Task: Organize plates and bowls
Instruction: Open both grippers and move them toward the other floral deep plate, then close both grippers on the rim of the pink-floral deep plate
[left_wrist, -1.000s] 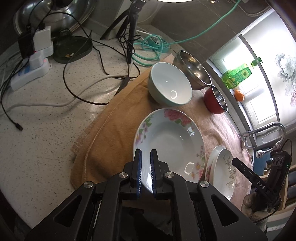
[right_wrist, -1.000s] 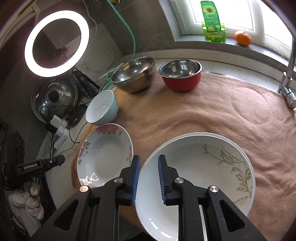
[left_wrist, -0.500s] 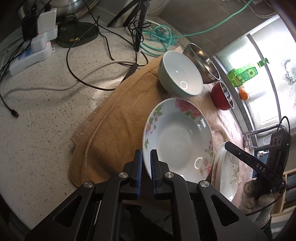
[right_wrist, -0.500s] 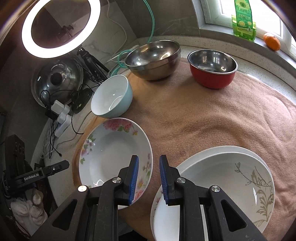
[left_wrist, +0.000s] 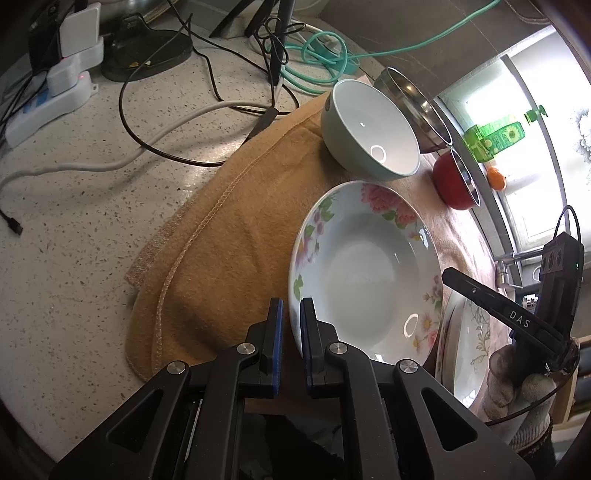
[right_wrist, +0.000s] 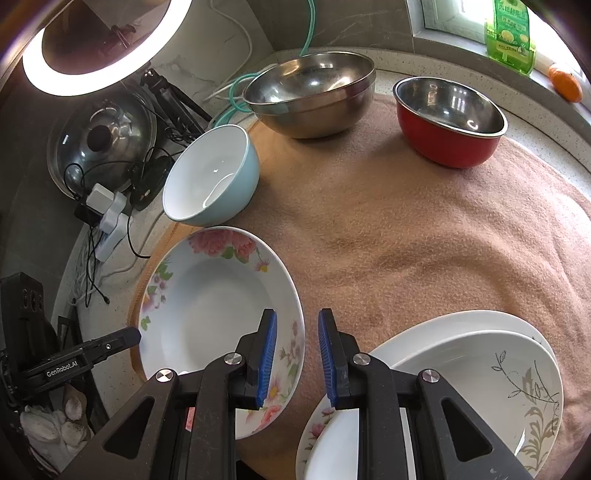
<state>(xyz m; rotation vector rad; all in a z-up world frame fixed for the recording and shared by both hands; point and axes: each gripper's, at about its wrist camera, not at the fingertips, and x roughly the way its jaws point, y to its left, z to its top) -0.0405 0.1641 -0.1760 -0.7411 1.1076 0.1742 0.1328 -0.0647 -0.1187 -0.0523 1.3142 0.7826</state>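
Observation:
A floral plate (left_wrist: 365, 273) (right_wrist: 218, 314) lies tilted over the front left of the brown cloth (right_wrist: 424, 236). My left gripper (left_wrist: 291, 306) is shut on its near-left rim; in the right wrist view its fingers (right_wrist: 110, 345) reach that rim from the left. My right gripper (right_wrist: 297, 317) stands open astride the plate's right rim, and cloth shows between the rim and the right pad. A gloved hand (left_wrist: 524, 402) holds it. To the right, a leaf-patterned plate (right_wrist: 491, 384) (left_wrist: 467, 354) tops a stack of plates.
At the back of the cloth stand a teal bowl (right_wrist: 210, 181), a steel bowl (right_wrist: 314, 96) and a red bowl (right_wrist: 447, 122). Cables and a power strip (left_wrist: 48, 99) cover the counter at the left. A ring light (right_wrist: 92, 48), pot lid (right_wrist: 99, 140) and green bottle (right_wrist: 509, 37) stand behind.
My right gripper left the leaf-patterned plate on the stack and moved left to the floral plate's right rim. My left gripper sank a little with the floral plate.

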